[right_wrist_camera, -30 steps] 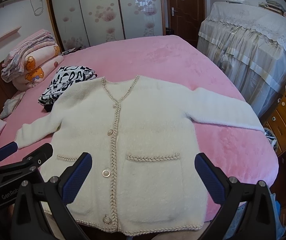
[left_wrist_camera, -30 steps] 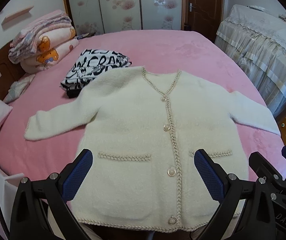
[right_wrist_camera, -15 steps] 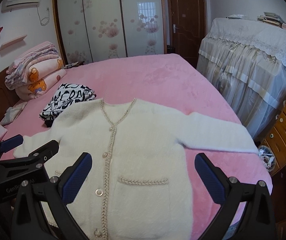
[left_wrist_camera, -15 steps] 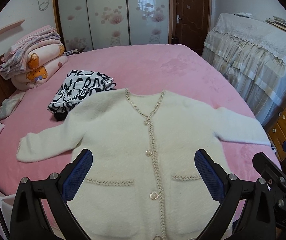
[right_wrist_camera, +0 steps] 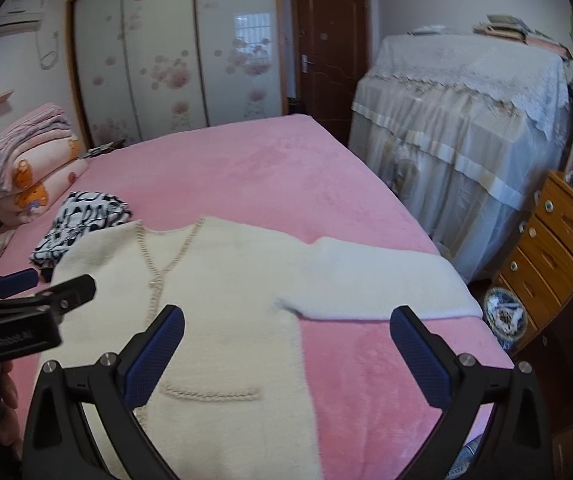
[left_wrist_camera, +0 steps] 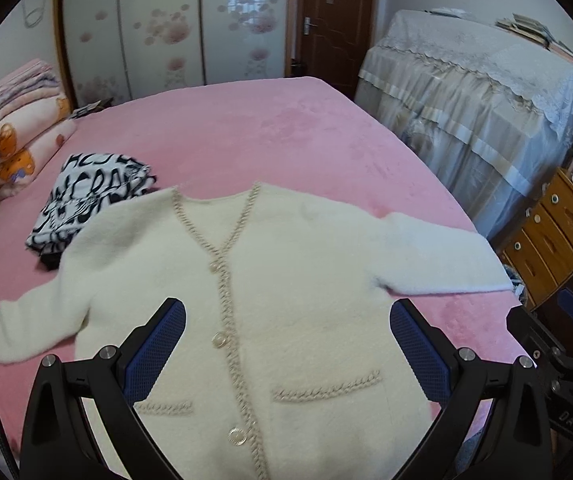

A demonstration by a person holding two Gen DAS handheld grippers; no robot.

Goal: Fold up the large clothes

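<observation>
Cardigan, cream and fluffy, lies flat on its back across the near half of the pink bed, buttoned up, neck toward twelve o'clock and hem toward six. One sleeve stretches out to about eight o'clock, the other to three o'clock, its cuff close to the bed's edge. From where I stand, nothing has been folded yet: both sleeves are out and the body is at full length, so the whole job looks to be ahead, sleeves first I would guess, then the body.

The left tool hangs above the front of the cardigan with its blue pads spread wide, pinching nothing. The right tool hangs above the right side and the sleeve at three o'clock, likewise spread and empty.

A folded black-and-white garment sits at ten o'clock, just beside the shoulder; it carries big lettering I cannot make out. The left tool's side reads "GenRobot.AI" in the right view; the right tool shows "DAS" in the left view
</observation>
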